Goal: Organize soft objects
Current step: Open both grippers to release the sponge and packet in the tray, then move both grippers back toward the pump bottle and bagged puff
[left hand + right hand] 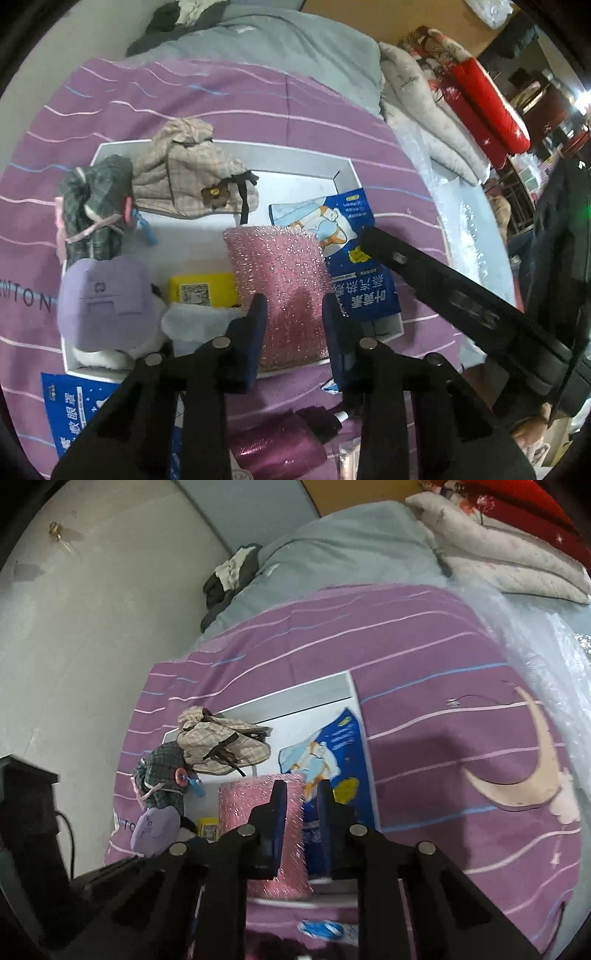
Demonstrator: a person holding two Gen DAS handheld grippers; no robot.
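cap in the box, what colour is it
Lavender purple; the cap shows best in the left wrist view.

Large white Chinese characters, seen upside down, read 叶黄素 and 蒸汽热敷 on the blue packet [364, 273] lying in the white box [295, 162]. A second blue packet [74, 417] on the purple striped bedsheet [221, 107] shows 敷眼罩 in white. Dark letters "ITON" are printed on the bedsheet at the left edge. The yellow package [201, 290] carries a QR code; its small print is unreadable.
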